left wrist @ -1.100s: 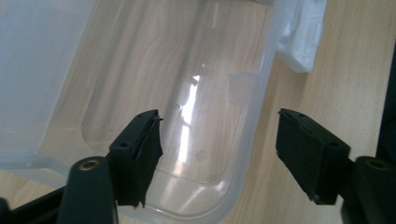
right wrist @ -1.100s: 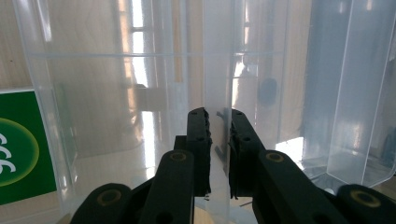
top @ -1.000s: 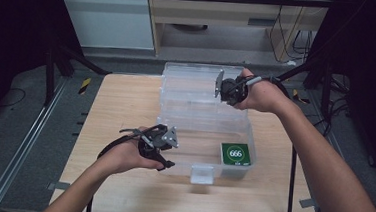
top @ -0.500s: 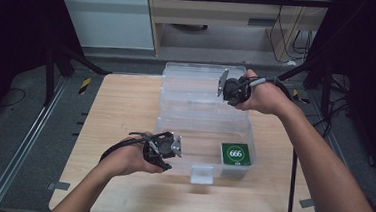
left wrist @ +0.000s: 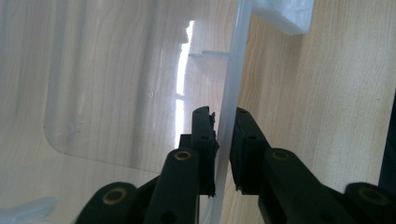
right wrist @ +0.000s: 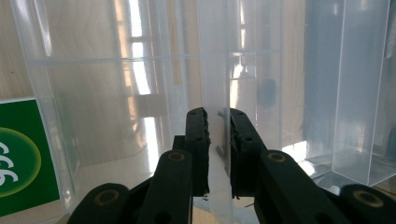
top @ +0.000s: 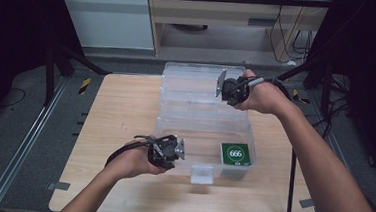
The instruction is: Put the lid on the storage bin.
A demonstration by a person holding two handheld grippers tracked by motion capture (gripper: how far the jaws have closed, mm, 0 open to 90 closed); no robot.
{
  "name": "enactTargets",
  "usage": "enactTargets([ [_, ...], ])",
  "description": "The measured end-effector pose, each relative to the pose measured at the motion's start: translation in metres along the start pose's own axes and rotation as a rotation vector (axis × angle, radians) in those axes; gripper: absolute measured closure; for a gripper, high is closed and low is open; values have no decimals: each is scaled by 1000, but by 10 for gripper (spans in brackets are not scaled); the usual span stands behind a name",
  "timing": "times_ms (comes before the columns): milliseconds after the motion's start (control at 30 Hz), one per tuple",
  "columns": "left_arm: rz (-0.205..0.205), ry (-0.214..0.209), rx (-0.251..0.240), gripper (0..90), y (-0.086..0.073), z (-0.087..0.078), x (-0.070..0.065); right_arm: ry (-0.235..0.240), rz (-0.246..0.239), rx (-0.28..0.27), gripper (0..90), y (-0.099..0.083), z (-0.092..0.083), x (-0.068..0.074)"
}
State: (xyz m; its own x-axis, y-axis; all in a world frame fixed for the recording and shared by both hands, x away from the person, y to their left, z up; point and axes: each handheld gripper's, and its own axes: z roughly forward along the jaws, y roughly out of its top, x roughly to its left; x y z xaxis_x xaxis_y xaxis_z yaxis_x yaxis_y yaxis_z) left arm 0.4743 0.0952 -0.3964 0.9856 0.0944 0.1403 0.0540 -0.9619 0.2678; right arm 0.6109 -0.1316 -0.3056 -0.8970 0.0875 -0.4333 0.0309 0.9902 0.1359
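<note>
Clear rectangular plastic storage box [top: 201, 137] pinched twice: near wall between just-closed left gripper [left wrist: 223, 140] jaws, raised lid edge clamped inside right gripper [right wrist: 218, 140].

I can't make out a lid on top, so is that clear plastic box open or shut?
Open. The clear plastic box has its lid swung back flat on the table, and the green card lies uncovered inside.

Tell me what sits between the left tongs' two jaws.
The left gripper view shows the clear box's thin front wall between the left tongs' jaws, which have just been closing.
</note>
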Motion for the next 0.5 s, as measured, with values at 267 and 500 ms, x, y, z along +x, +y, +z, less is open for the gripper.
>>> enactTargets([
  [267,-50,14,-22,813,-2,0,-1,3,-24,0,828,3,-3,3],
  [500,-63,34,-25,811,-2,0,-3,-4,-43,-2,842,4,-8,8],
])
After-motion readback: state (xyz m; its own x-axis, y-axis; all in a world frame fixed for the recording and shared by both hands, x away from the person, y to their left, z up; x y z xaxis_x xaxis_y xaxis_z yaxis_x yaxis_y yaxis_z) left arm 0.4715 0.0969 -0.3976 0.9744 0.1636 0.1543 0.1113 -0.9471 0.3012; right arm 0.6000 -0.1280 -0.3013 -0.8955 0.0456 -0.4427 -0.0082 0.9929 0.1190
